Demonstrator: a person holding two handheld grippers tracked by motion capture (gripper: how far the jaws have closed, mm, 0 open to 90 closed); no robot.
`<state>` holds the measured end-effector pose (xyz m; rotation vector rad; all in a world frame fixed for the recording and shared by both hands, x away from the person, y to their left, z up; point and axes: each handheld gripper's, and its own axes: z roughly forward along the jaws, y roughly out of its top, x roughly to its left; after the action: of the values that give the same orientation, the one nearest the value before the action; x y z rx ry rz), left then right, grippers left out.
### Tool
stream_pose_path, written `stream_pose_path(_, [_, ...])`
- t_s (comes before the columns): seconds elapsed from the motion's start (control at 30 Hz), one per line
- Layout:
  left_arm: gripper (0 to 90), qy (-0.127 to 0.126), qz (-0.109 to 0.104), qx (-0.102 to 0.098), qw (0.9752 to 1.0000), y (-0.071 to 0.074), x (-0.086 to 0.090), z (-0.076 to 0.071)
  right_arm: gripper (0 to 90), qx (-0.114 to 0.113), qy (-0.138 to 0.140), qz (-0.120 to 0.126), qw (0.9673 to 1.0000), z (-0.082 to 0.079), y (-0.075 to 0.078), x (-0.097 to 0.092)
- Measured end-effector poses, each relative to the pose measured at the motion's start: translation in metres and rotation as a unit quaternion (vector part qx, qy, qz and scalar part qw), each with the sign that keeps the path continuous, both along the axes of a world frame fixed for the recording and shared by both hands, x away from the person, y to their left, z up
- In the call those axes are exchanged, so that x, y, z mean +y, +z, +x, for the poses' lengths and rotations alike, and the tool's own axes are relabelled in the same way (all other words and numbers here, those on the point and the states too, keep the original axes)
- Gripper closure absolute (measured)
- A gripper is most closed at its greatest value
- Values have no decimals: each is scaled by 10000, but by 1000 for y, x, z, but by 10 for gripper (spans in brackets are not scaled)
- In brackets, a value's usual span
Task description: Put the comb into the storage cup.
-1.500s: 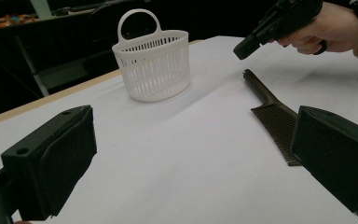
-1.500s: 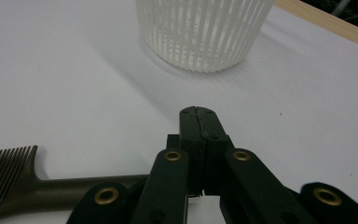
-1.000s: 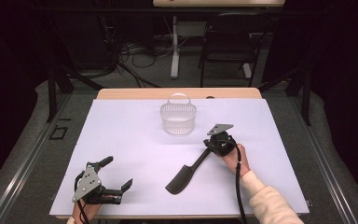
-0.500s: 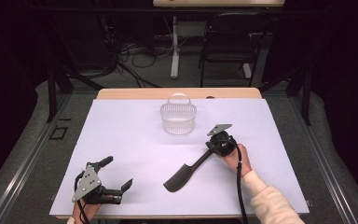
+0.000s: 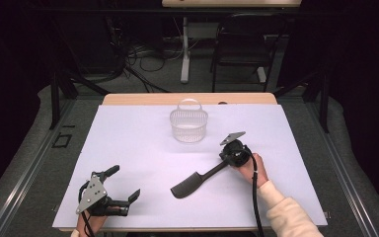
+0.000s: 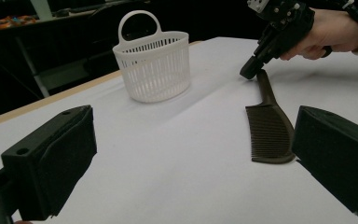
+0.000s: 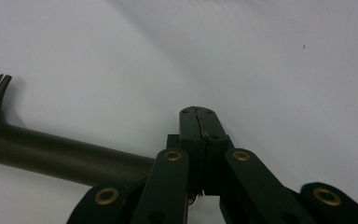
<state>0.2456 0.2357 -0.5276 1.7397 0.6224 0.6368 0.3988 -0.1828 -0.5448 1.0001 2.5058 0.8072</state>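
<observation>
Comb (image 5: 197,182) lies flat on the white counter (image 5: 128,148) in the high view, below the empty basket (image 5: 189,125), long axis diagonal, handle toward the right hand-held gripper (image 5: 225,159).

Left gripper view: left hand-held gripper (image 6: 186,163) gapes wide, empty.

Right gripper view: jaws pressed together beside the handle.

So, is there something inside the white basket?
Through the slotted wall of the white basket nothing shows inside, and from the high view its bottom looks bare. The near wall hides part of the floor, so a small flat thing cannot be ruled out. The comb lies outside, on the table.
</observation>
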Motion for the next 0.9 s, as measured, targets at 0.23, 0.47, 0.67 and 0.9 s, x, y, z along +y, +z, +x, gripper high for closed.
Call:
stream_pose_path(0.23, [1, 7, -14, 5, 10000, 0, 0, 0, 900, 45, 19, -26, 10000, -2, -1, 0])
stream_pose_path(0.47, [1, -6, -23, -3, 10000, 0, 0, 0, 900, 120, 39, -62, 9999, -5, 0, -1])
stream_pose_path(0.67, [1, -4, -21, -13, 10000, 0, 0, 0, 900, 180, 43, -66, 9998, -7, 1, -4])
stream_pose_path(0.9, [1, -5, -19, -7, 10000, 0, 0, 0, 900, 226, 85, -102, 9997, -12, 1, -3])
